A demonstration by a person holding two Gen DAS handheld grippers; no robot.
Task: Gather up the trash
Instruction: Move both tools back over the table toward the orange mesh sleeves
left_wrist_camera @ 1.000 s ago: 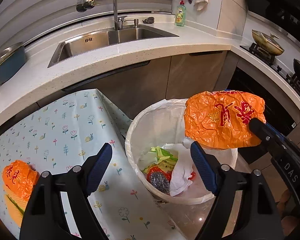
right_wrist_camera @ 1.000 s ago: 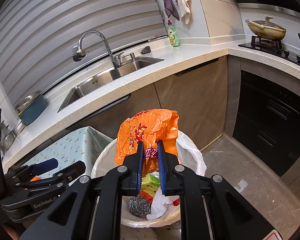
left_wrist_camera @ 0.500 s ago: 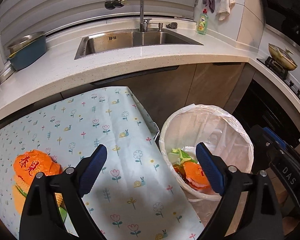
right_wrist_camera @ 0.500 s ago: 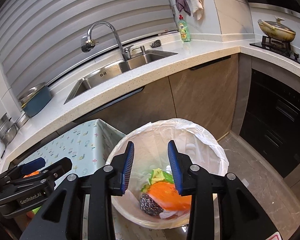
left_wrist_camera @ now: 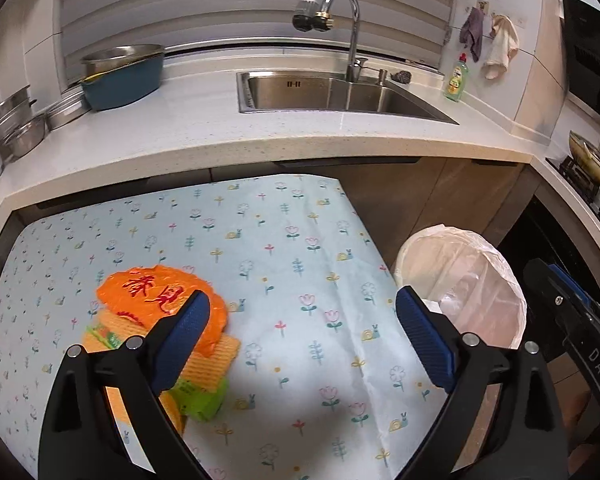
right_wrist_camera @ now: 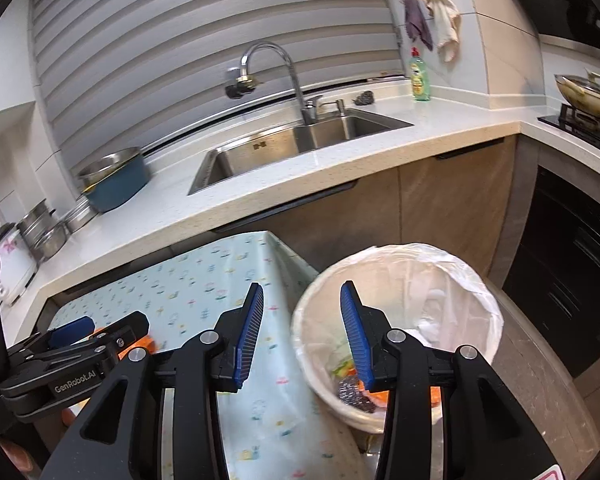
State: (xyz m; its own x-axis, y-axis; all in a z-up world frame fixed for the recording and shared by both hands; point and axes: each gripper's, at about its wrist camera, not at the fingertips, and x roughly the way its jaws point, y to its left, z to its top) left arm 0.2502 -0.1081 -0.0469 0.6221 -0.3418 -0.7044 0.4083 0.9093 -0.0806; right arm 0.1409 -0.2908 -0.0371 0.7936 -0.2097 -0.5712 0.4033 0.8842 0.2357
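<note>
Left wrist view shows your left gripper with fingers spreading wide and empty over the tabletop, beside the orange wrapper. Your right gripper is opening, empty, at the lined trash bin.

"GenRobot.AI" — left gripper | "DAS" — right gripper

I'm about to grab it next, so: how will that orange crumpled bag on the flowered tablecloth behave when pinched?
The orange bag looks like thin, creased plastic, so it is probably floppy and light and will likely collapse between the pads. Its glossy surface may slip. It lies on the orange and green wrappers, which might drag along.
</note>
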